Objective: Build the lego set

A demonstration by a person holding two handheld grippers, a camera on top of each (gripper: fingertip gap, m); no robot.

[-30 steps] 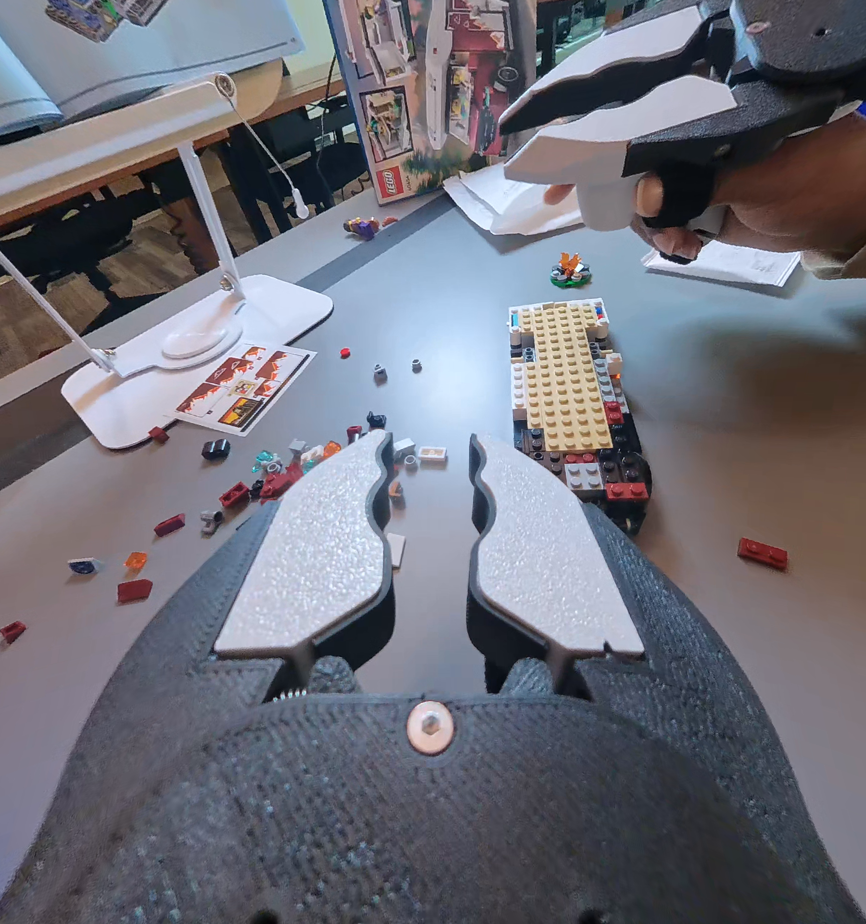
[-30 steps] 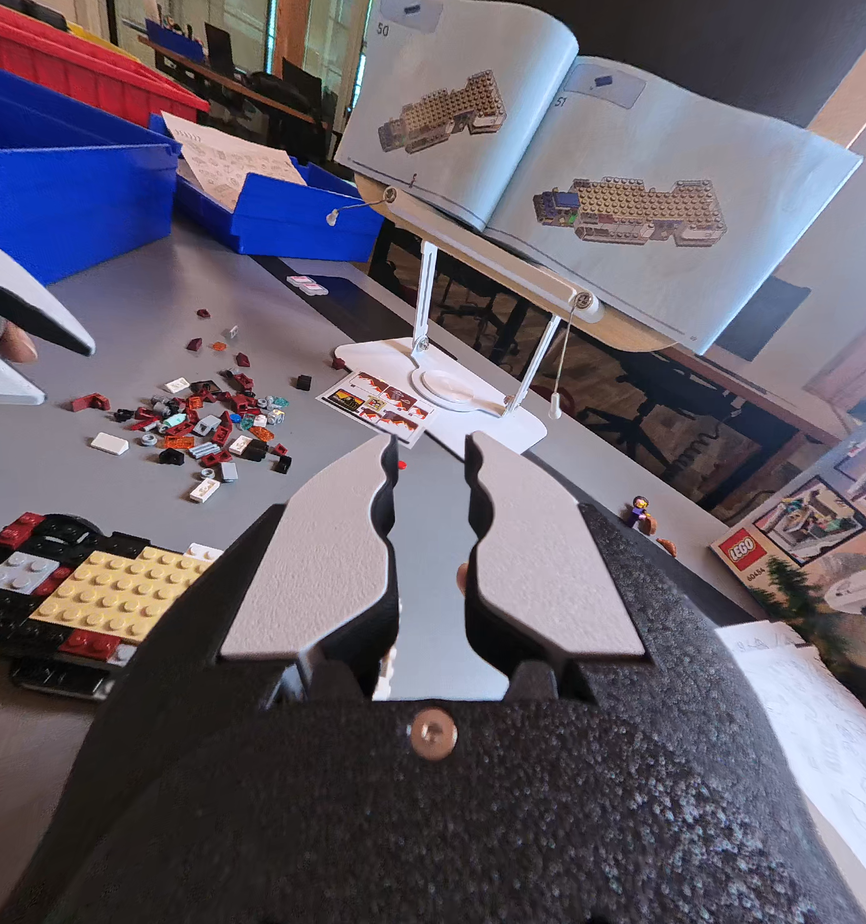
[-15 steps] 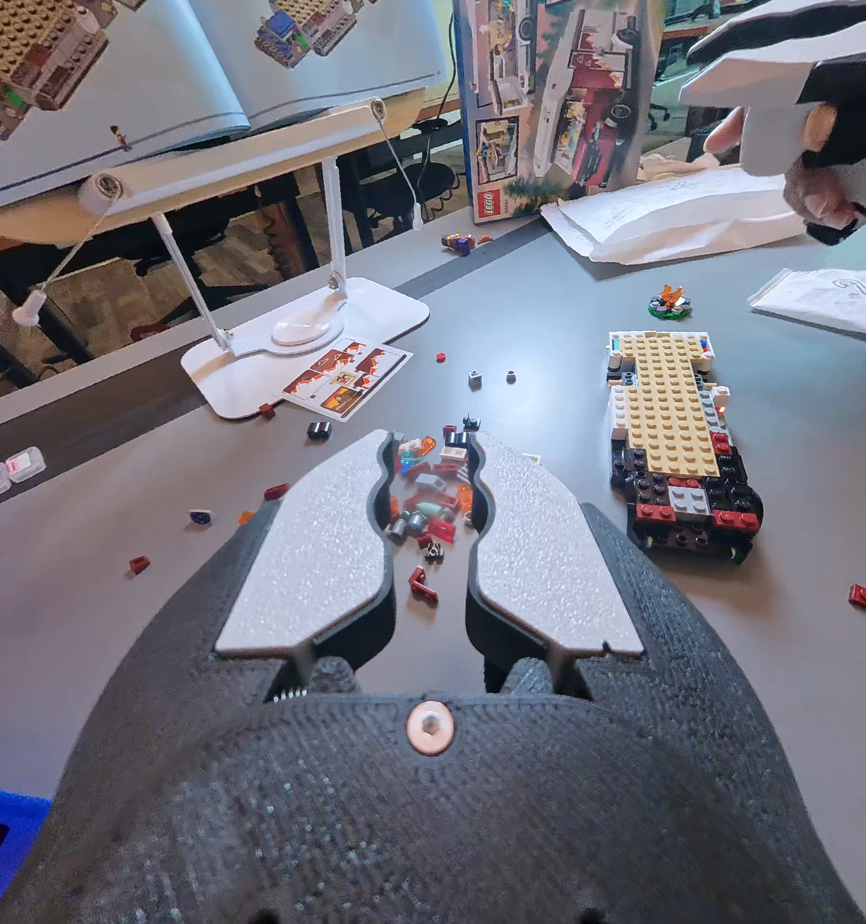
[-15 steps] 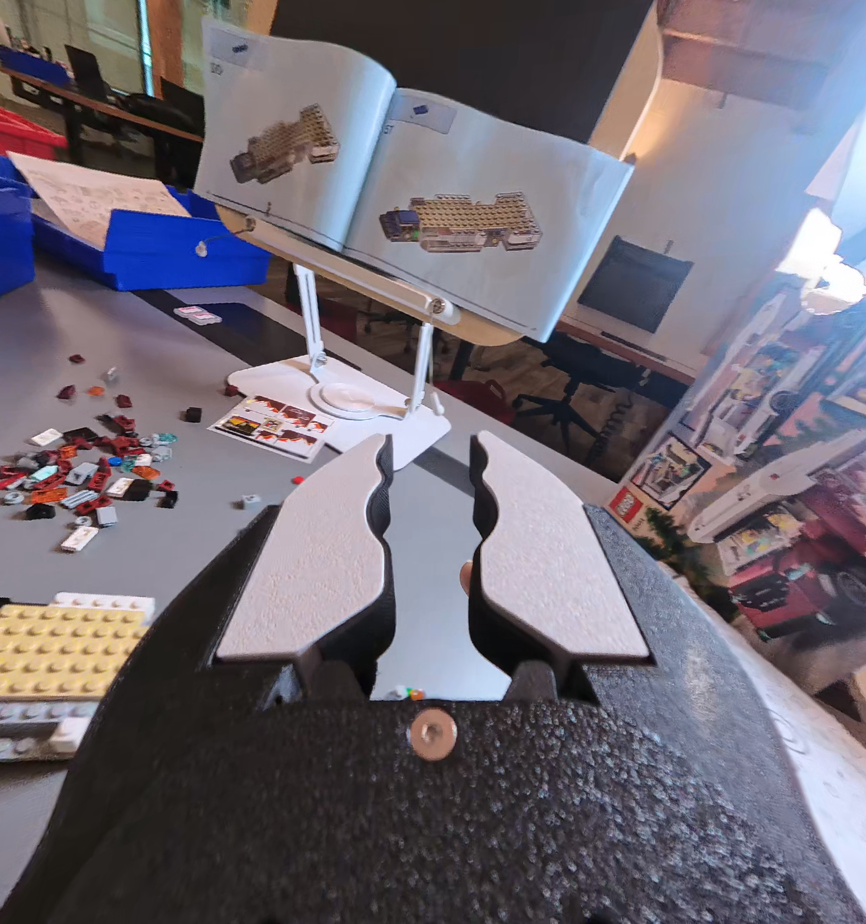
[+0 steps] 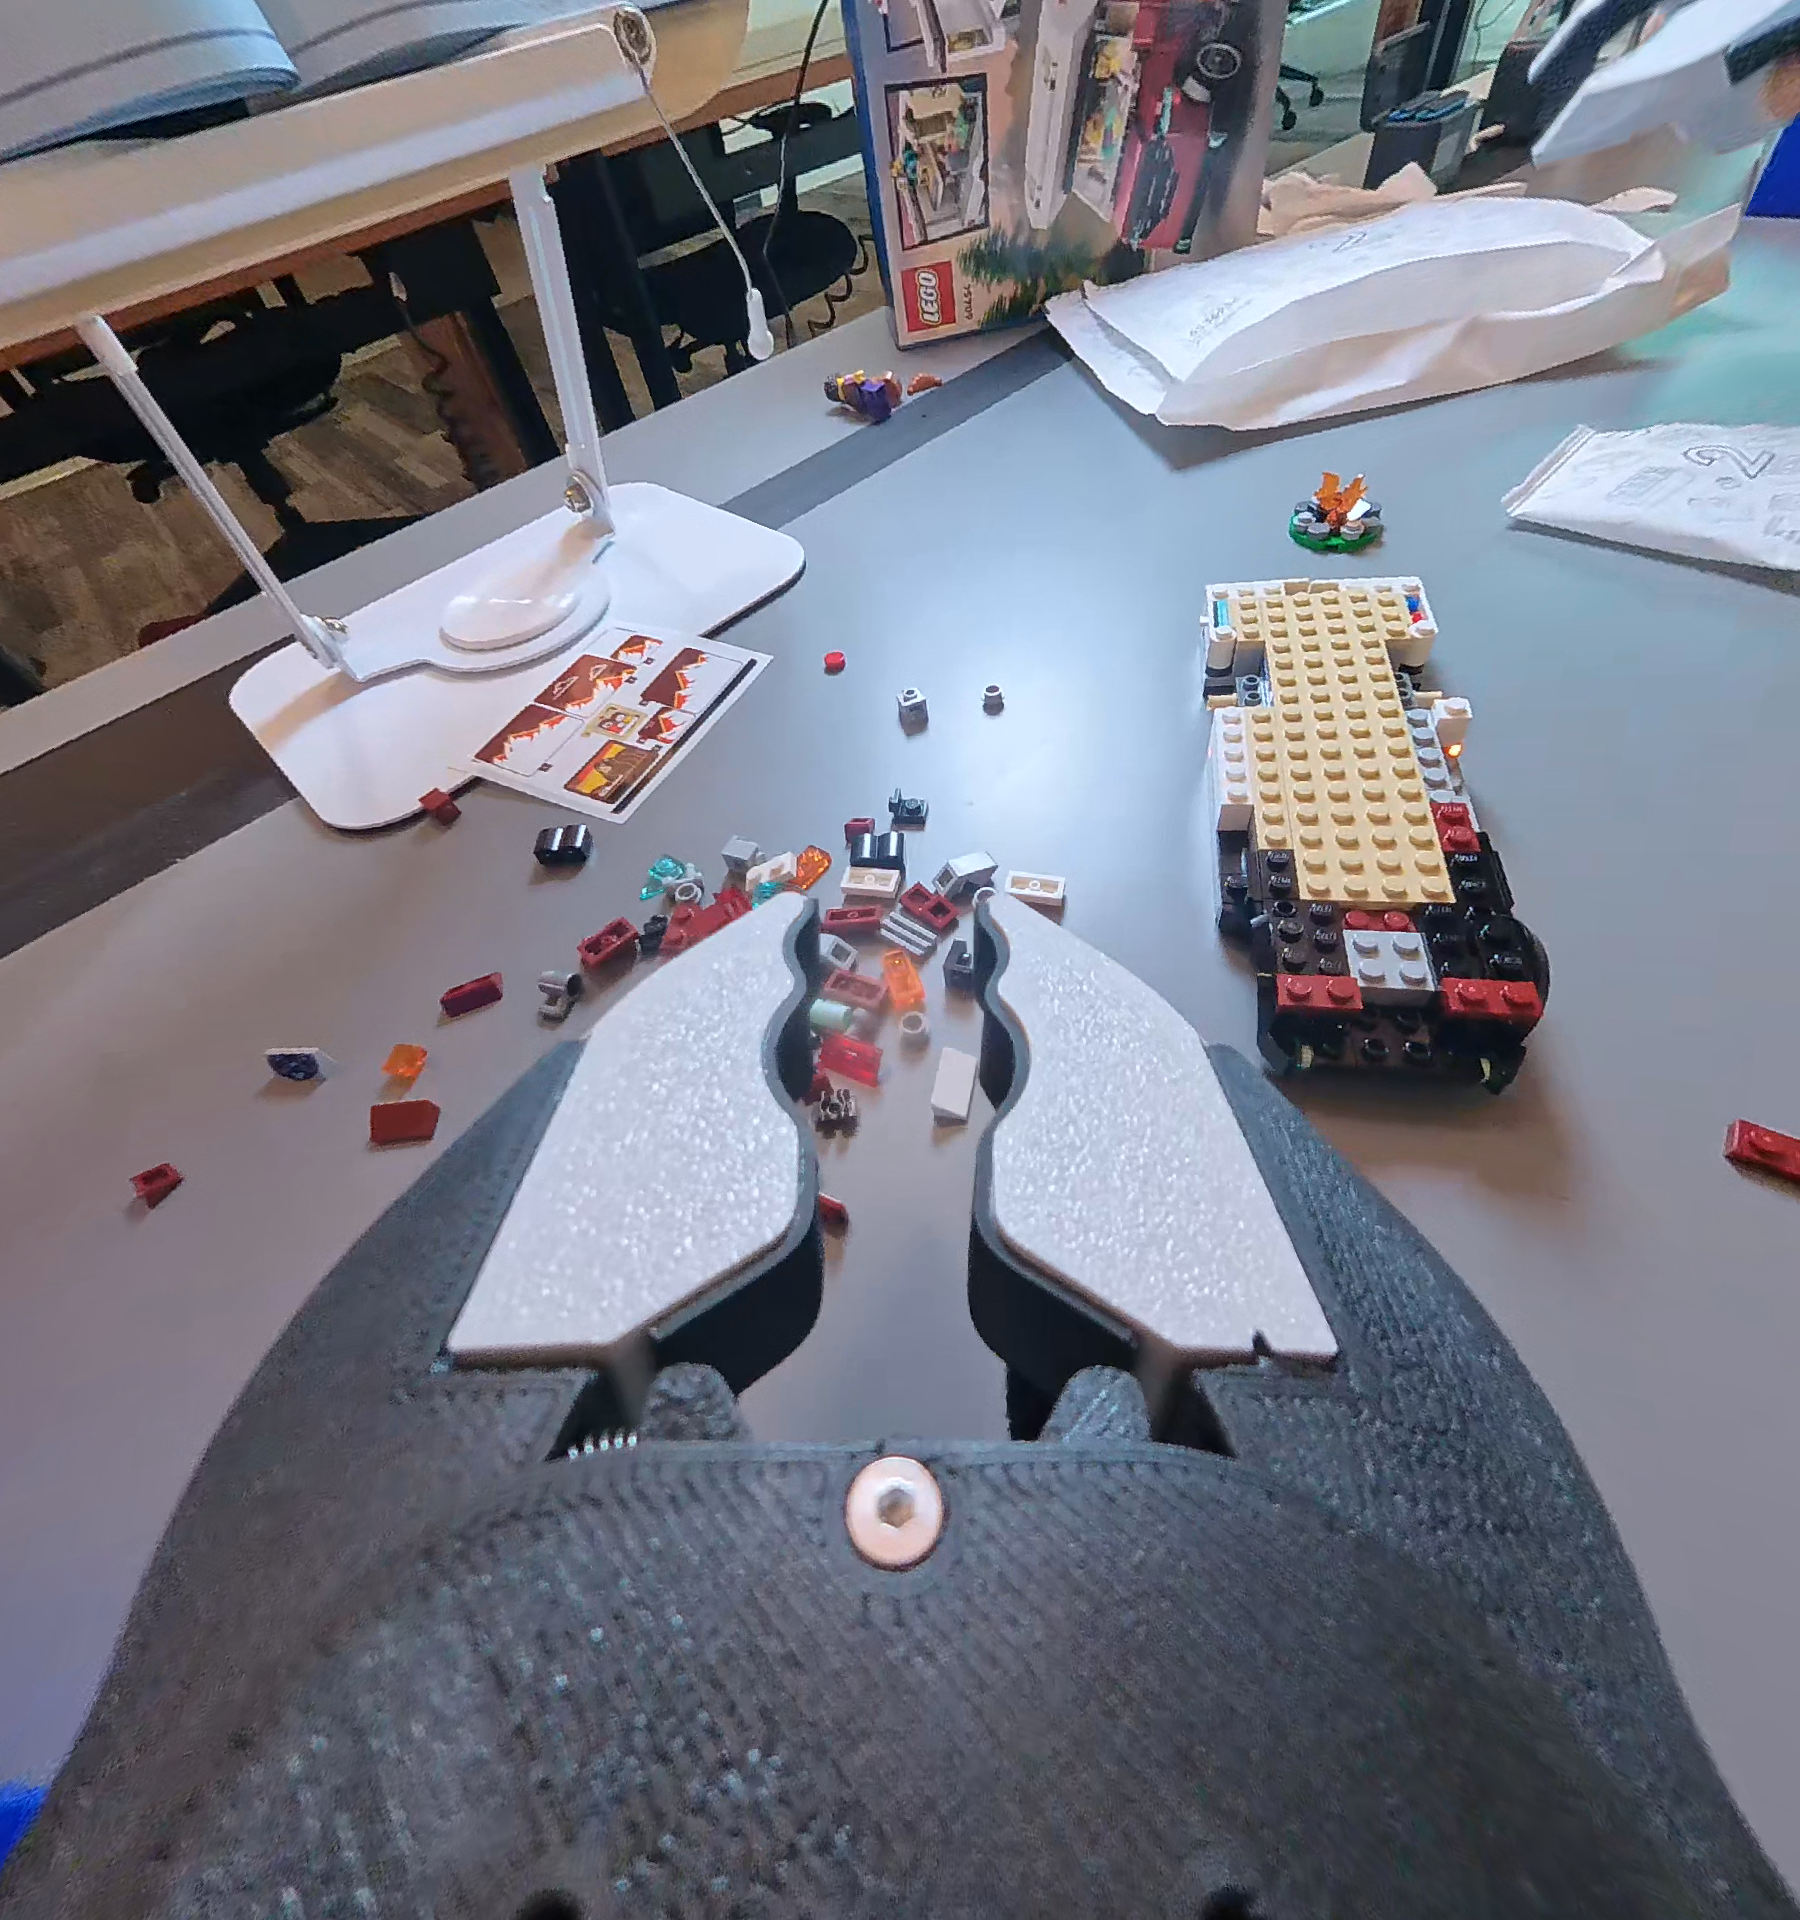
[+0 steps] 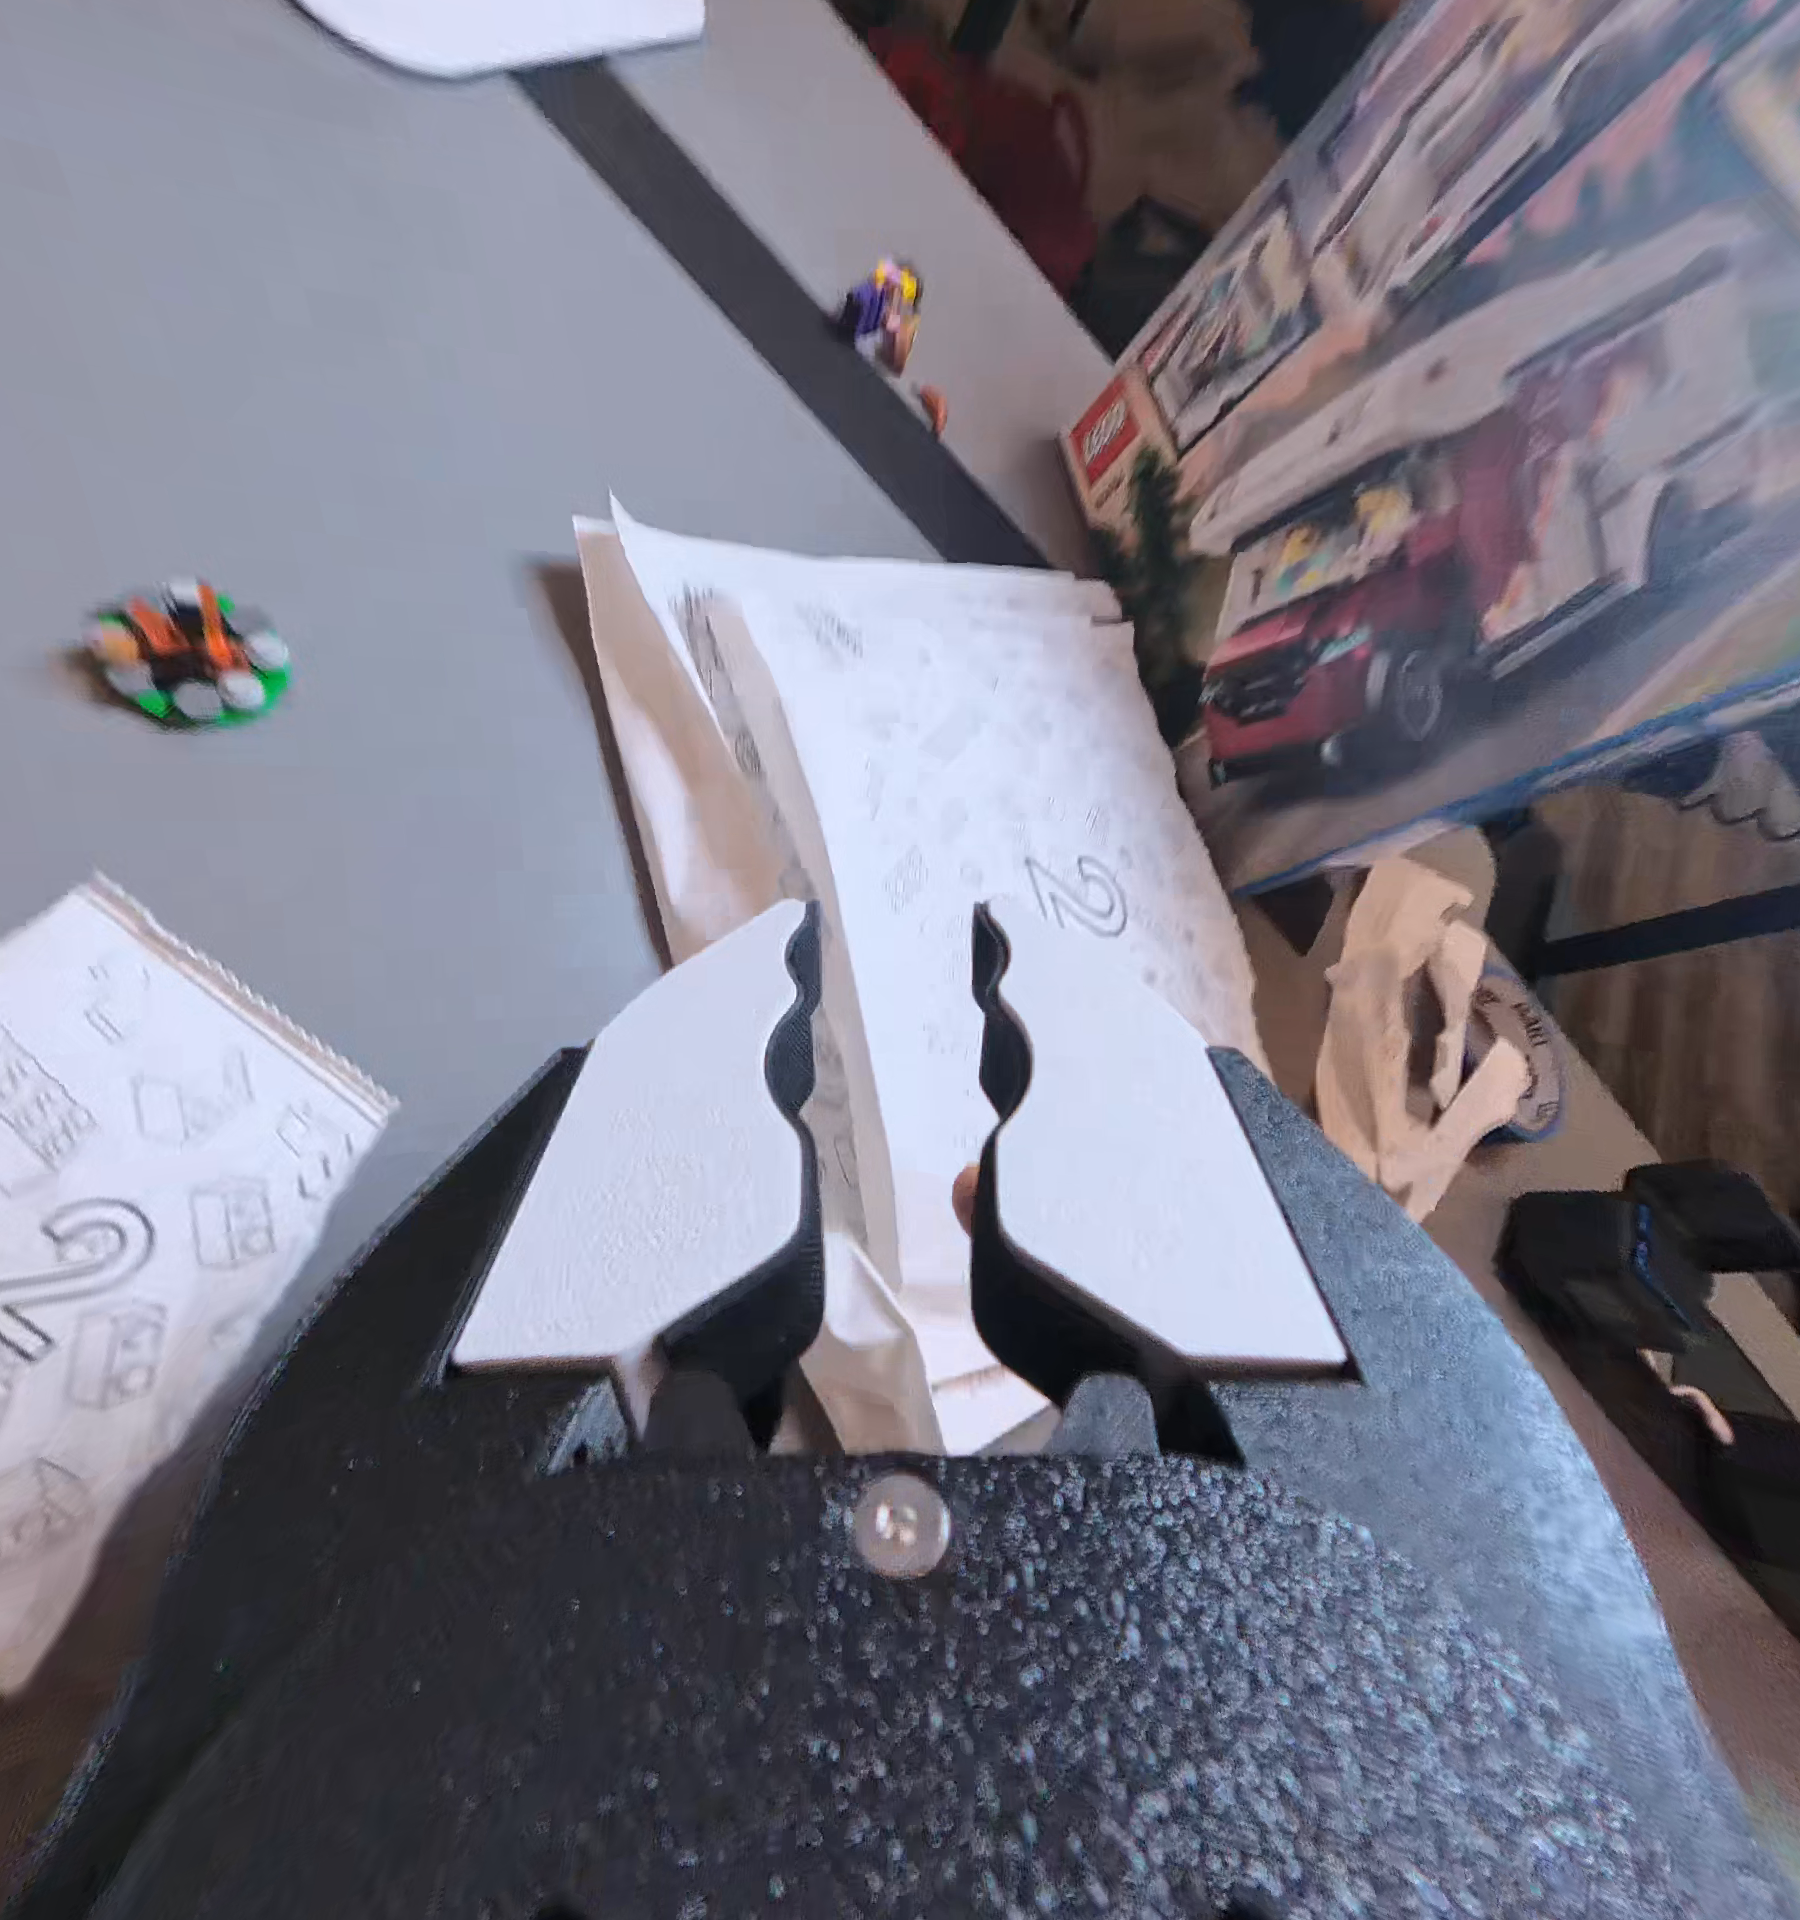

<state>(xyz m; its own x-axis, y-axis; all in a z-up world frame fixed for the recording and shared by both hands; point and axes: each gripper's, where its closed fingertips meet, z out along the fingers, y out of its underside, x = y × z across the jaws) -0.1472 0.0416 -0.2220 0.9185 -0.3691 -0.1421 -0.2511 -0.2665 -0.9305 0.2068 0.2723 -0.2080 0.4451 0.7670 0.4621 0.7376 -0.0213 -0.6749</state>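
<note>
My left gripper [image 5: 891, 925] hangs part-open and empty over scattered small plastic bricks [image 5: 854, 935], the half-built tan-topped brick vehicle [image 5: 1353, 831] at two o'clock, while my right gripper [image 6: 896, 930] (blurred view) seems likewise empty above white paper bags [image 6: 937, 748].

Bare grey table [image 5: 1135, 540] lies open at 12 o'clock of the loose brick pile [image 5: 875, 935], reaching to the toy box [image 5: 1062, 156]. At 10 o'clock the white book stand [image 5: 522, 634] and sticker sheet [image 5: 615, 717] block the way. At 2 o'clock the tan-topped brick model [image 5: 1343, 769] walls off that side. At 1 o'clock, paper bags [image 6: 958, 748] fill the far corner; a clear strip of table runs between them and the small green campfire piece [image 6: 189, 665]
</note>
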